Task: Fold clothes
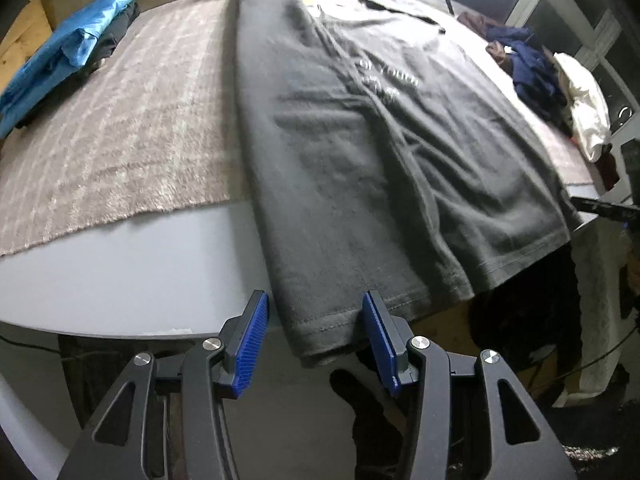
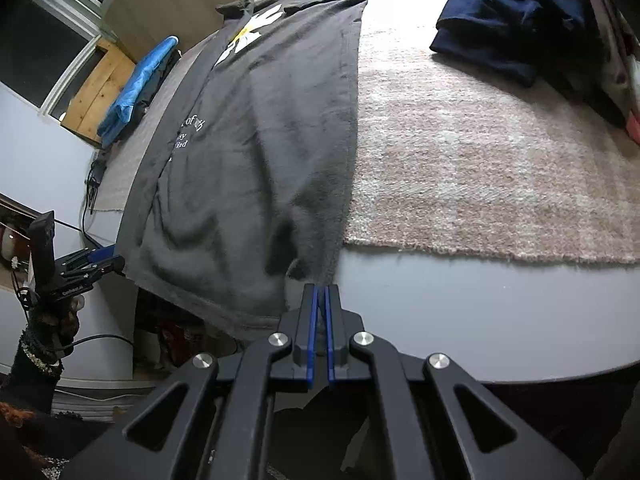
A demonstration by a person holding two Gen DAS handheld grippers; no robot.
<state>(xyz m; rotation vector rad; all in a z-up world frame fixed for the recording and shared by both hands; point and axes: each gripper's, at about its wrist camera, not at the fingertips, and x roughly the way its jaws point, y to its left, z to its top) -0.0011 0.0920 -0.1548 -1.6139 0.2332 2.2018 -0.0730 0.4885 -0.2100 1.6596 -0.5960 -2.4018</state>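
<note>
Your left gripper (image 1: 316, 336) has its fingers spread wide around the hem of the dark grey T-shirt (image 1: 360, 152), not pressing it. The shirt lies lengthwise on the surface (image 1: 132, 276), its hem hanging over the near edge. Your right gripper (image 2: 320, 312) pinches the shirt's right hem corner, fingers nearly closed.

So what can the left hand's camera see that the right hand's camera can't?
Only the left wrist view shows the cream-white cloth at the table's far right, and the left gripper open around the hem. Only the right wrist view shows the white daisy print, and the right gripper pinching the hem. Both show the dark grey T-shirt, folded blue garment and beige fuzzy blanket.
</note>
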